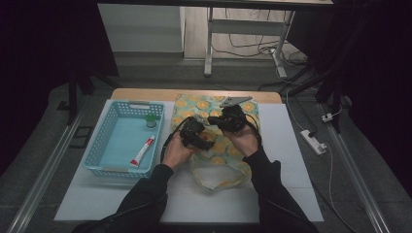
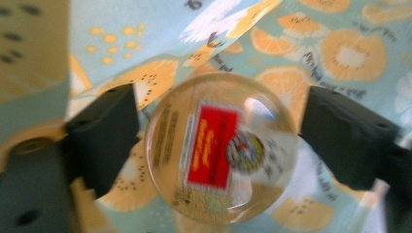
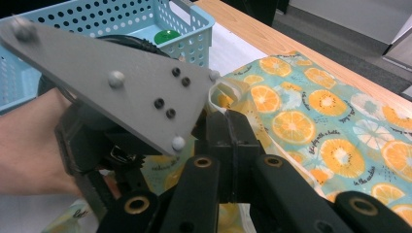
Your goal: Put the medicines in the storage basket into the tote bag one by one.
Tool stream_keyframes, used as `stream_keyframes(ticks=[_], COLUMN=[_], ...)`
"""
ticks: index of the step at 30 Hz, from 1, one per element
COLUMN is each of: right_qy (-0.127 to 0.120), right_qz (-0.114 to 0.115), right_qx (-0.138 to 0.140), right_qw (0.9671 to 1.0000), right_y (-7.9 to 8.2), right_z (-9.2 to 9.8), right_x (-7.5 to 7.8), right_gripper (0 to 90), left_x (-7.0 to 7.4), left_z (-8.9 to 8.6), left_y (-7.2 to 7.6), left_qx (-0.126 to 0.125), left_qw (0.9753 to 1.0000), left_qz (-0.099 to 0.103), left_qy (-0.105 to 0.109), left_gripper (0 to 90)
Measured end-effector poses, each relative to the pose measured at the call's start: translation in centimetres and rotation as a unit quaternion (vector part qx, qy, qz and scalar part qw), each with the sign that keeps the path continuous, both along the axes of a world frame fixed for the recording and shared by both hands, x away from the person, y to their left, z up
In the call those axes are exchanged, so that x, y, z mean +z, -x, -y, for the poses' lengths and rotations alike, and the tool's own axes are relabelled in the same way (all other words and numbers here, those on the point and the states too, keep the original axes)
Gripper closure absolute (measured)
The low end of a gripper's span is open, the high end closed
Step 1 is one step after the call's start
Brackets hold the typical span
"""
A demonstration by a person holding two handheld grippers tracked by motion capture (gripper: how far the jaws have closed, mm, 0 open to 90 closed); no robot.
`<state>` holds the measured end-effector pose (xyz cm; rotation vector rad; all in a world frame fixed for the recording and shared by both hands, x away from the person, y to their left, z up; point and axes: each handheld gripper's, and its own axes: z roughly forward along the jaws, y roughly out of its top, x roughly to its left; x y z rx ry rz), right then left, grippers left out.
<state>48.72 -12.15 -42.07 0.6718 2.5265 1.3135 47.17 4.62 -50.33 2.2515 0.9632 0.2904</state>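
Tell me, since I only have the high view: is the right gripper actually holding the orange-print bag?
Observer: Yes. In the right gripper view, the right gripper has its jaws shut on the pale mouth edge of the bag.
Operator: What is the left gripper on?
Observer: A clear round jar with a red label sits between the jaws of the left gripper, over the bag's cloth.
Operator: Is it gripped?
Observer: I cannot tell. One jaw stands close on each side of the jar, but the picture is too blurred to show contact.
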Motion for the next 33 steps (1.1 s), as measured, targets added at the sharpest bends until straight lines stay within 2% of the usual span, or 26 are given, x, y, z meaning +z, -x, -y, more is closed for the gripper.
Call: stream_keyframes(ticks=[7,11,14,17,26,33], right_qy=[-0.004,-0.002,0.000,0.001,0.002,0.001], right_qz=[-0.001,-0.003,-0.004,-0.004,-0.005,-0.005], right_qx=[-0.002,-0.001,0.000,0.002,0.005,0.007], right_qw=[1.0000,1.0000,1.0000,1.0000,1.0000,1.0000], right_y=[-0.1,-0.2,-0.2,-0.1,-0.2,-0.1], right_z=[0.2,0.3,0.2,0.2,0.2,0.1], right_x=[0.1,0.0,-0.1,-0.1,-0.1,0.0], right_gripper=[90.0,90.0,90.0,90.0,90.0,90.0], left_x=[0.8,1.6,1.9,2.1,2.9,3.9], left_z=[-0.2,-0.6,-0.9,-1.3,-2.6,-3.5], left_y=[0.9,1.6,2.3,2.7,3.8,4.6], left_qx=[-0.010,-0.018,-0.024,-0.033,-0.046,-0.064], left_qw=[0.9999,0.9992,0.9987,0.9973,0.9951,0.9916], left_qz=[-0.005,-0.015,-0.016,-0.031,-0.034,-0.043], left_qy=[0.009,0.031,0.041,0.059,0.081,0.103], left_gripper=[8.0,6.3,4.3,1.5,0.4,0.7])
